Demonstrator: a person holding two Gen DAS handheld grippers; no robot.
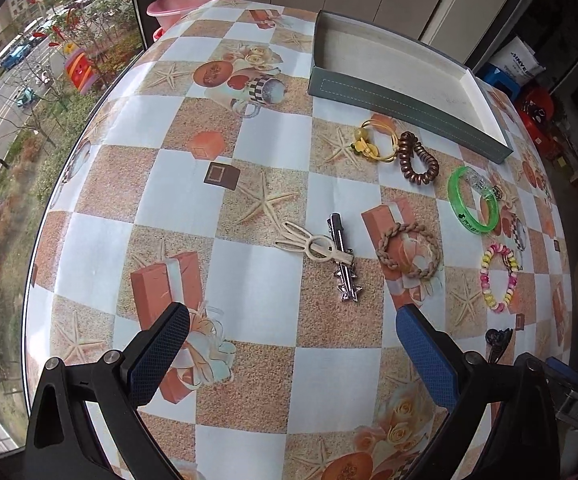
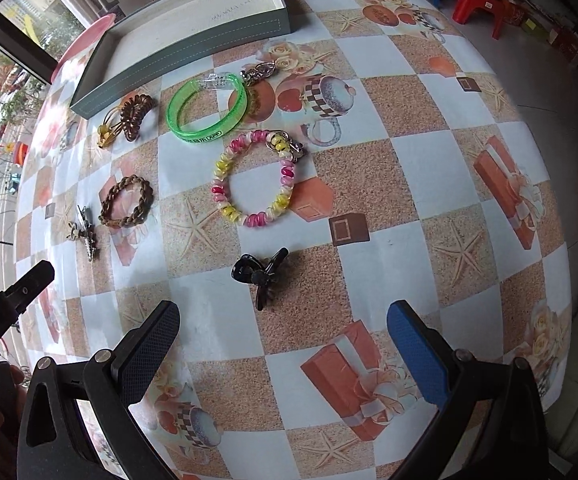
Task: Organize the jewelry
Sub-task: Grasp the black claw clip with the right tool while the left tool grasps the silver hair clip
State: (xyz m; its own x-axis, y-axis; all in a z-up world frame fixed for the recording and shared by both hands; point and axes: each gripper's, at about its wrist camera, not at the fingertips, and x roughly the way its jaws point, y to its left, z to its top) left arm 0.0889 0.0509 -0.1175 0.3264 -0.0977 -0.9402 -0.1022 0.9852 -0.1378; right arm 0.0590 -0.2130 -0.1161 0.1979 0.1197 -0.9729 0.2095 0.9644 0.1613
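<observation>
Both the left gripper (image 1: pixel 293 344) and right gripper (image 2: pixel 283 338) hovered with jaws apart, gripping nothing; the black claw clip (image 2: pixel 259 274) lay just ahead of the right; the grey tray (image 1: pixel 409 98) sat beyond.

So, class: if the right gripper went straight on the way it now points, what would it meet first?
Most likely the black claw clip, which lies on the table just ahead of the open right gripper, roughly between its fingers. Beyond it lies the pink-and-yellow bracelet. Depth is hard to judge in the fisheye view.
</observation>
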